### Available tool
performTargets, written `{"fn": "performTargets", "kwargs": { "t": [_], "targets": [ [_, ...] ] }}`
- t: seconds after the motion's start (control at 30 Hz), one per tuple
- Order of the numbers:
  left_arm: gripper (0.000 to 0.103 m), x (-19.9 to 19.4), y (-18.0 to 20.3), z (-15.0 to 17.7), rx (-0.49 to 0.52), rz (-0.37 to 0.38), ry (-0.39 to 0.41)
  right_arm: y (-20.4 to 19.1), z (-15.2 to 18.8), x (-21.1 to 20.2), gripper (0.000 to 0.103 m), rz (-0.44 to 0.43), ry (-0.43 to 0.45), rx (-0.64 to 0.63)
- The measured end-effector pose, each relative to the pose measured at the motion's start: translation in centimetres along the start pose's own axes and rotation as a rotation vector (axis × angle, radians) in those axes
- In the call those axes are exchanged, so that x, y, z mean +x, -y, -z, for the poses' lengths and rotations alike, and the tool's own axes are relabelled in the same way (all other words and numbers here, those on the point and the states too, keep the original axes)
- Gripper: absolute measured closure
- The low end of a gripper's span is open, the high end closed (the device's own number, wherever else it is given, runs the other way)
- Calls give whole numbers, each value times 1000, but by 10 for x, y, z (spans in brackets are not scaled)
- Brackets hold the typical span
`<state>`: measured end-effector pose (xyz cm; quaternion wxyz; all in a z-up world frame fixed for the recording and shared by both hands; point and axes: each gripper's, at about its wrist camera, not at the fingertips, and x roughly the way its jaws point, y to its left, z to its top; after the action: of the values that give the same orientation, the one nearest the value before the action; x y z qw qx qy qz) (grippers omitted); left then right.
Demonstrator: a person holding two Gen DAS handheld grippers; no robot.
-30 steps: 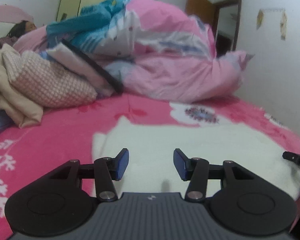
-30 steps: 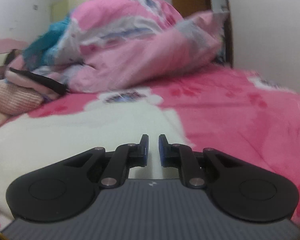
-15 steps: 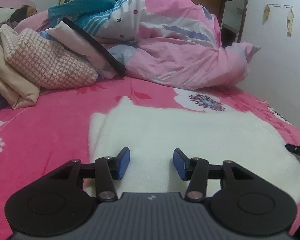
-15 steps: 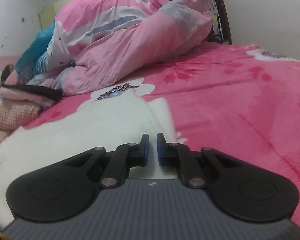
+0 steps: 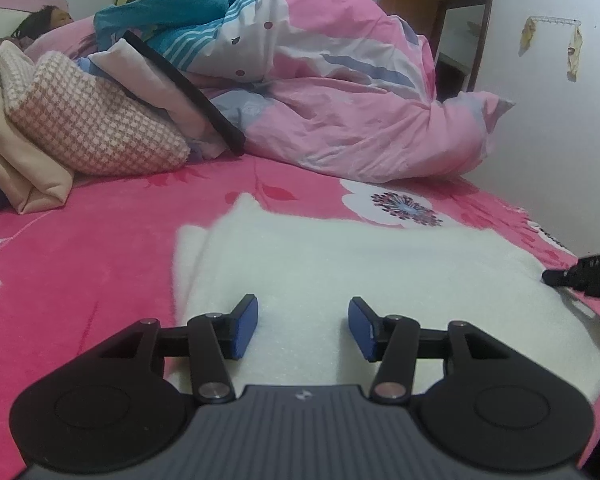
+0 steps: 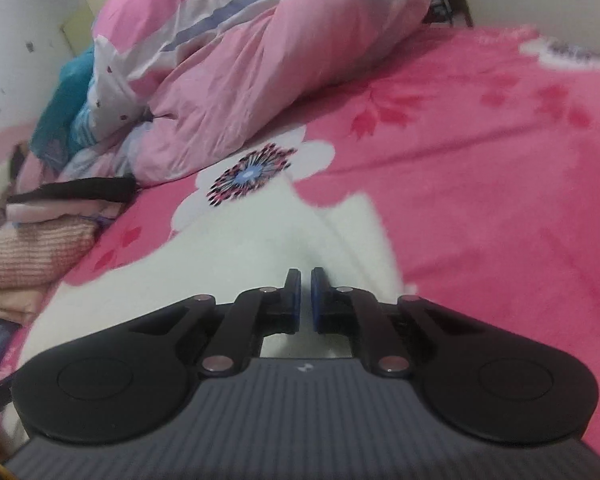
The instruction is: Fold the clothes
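Both grippers hovered low over a fluffy white garment (image 5: 340, 264) spread flat on the near part of the bed. On the left gripper (image 5: 303, 322) the blue-padded fingers stood spread apart, gripping nothing. On the right gripper (image 6: 305, 298) the fingers were pressed nearly together (whether fleece was caught between them could not be told). A plush pink floral blanket (image 5: 100, 248) covered the bed; a crumpled pink duvet (image 5: 340, 100) and a houndstooth knit (image 5: 100, 128) lay beyond.
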<state>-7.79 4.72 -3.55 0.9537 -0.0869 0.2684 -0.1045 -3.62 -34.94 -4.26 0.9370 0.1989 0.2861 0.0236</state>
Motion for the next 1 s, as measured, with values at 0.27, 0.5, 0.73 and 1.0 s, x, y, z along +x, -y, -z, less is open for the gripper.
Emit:
{"fn": "performTargets", "kwargs": {
  "t": [0.27, 0.5, 0.73, 1.0],
  "targets": [
    [51, -1, 3, -1, 10, -13, -12, -25, -14, 40, 96, 41, -35, -134],
    [50, 1, 14, -28, 71, -32, -10, -4, -9, 42, 96, -35, -17, -16],
    [50, 52, 5, -64, 50, -54, -41, -2, -7, 43, 96, -45, -9, -18],
    [51, 77, -24, -58, -41, -101, -97, -1, -7, 43, 96, -59, -4, -4]
  ]
}}
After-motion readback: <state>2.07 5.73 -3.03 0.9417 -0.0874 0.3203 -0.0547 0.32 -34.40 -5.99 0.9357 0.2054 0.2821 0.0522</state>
